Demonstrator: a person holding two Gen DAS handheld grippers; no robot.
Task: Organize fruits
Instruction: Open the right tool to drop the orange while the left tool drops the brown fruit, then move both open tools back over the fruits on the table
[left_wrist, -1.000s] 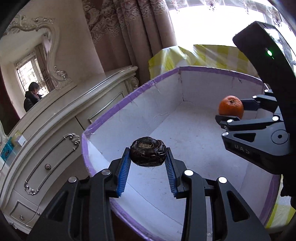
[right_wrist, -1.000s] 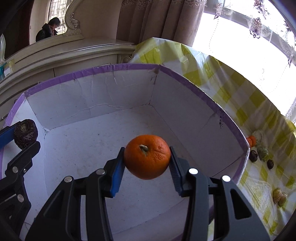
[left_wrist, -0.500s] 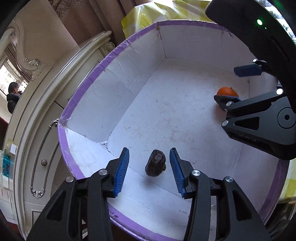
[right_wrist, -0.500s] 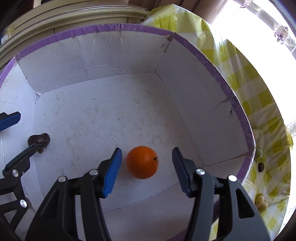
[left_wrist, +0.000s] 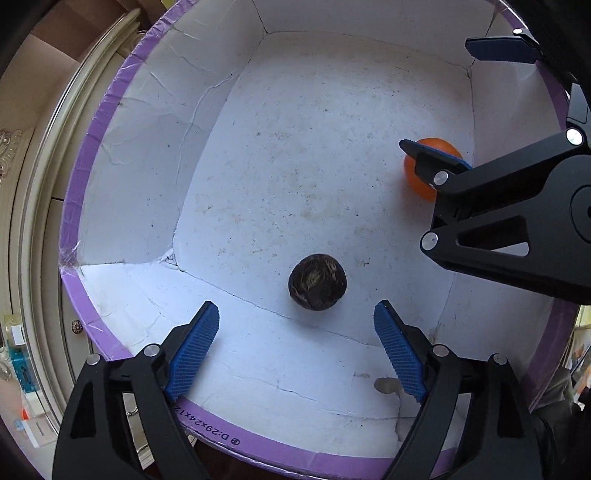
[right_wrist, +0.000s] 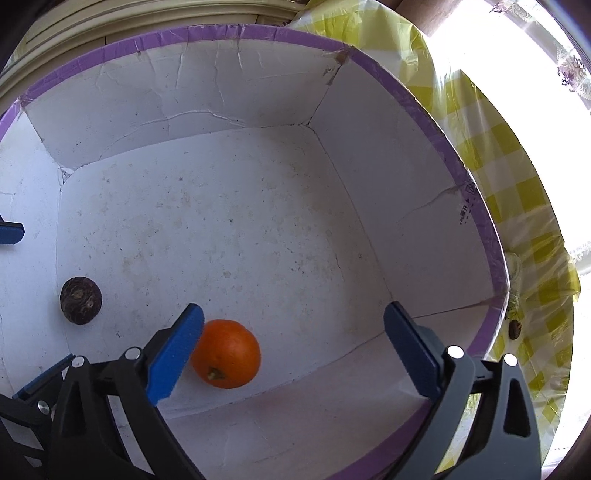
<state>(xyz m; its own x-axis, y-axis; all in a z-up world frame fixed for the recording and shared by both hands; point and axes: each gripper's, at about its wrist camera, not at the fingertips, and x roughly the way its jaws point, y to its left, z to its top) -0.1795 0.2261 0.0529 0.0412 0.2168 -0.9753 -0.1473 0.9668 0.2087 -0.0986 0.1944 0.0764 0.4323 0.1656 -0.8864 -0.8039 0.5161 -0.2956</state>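
A dark brown round fruit (left_wrist: 317, 282) lies on the floor of a white box with a purple rim (left_wrist: 88, 147). My left gripper (left_wrist: 295, 343) is open and empty above it. An orange (right_wrist: 226, 353) lies on the box floor near the front wall; my right gripper (right_wrist: 291, 350) is open and empty above it, its left pad close to the orange. The dark fruit also shows in the right wrist view (right_wrist: 81, 300), the orange in the left wrist view (left_wrist: 424, 177), partly hidden by the right gripper (left_wrist: 469, 99).
The box (right_wrist: 480, 229) stands on a yellow checked tablecloth (right_wrist: 524, 192) with small fruits (right_wrist: 514, 327) beside it. A cream dresser (left_wrist: 33, 221) stands left of the box.
Both grippers opened and let their fruits drop to the box floor. Both jaws are now wider, and both cameras look further down into the box.
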